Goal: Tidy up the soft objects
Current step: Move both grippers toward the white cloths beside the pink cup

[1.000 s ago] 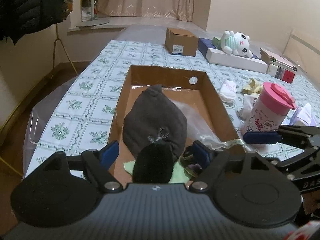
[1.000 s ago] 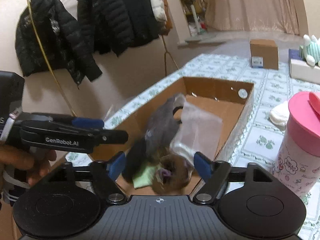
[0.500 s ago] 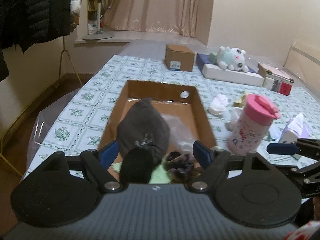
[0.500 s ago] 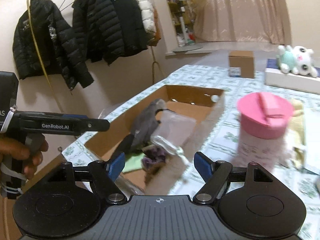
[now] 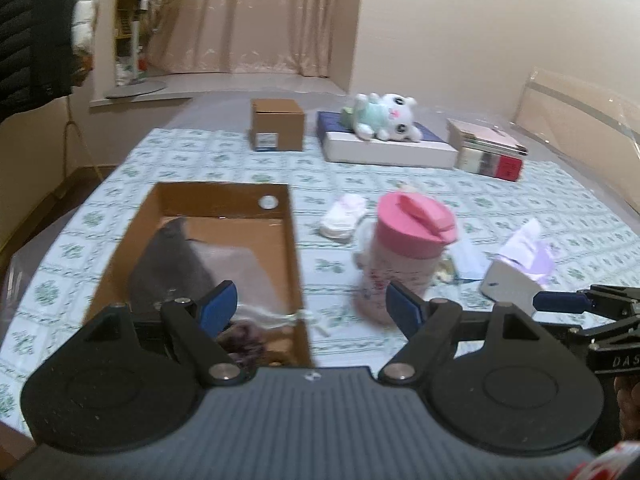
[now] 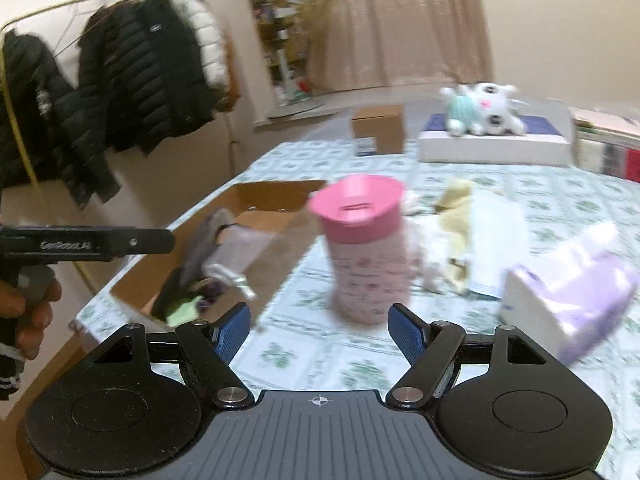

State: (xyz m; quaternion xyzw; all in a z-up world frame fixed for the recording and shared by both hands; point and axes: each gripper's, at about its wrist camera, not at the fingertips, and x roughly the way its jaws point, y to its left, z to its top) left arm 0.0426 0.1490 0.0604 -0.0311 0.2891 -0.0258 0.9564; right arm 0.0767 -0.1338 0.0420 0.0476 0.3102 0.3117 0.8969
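Observation:
An open cardboard box lies on the patterned bed cover, also in the right wrist view. It holds a grey knit hat, a clear plastic bag and a purple furry item. White socks and a yellow cloth lie outside the box. A white plush toy lies on a far flat box. My left gripper is open and empty above the box's near right corner. My right gripper is open and empty in front of the pink-lidded cup.
A pink-lidded cup stands right of the box. A purple tissue pack lies at the right. A small brown carton, a flat white box and books sit at the far end. Jackets hang left.
Both grippers have pulled back and swung right, away from the box interior toward the cup. The items stay in the box. Both views are motion-blurred now.

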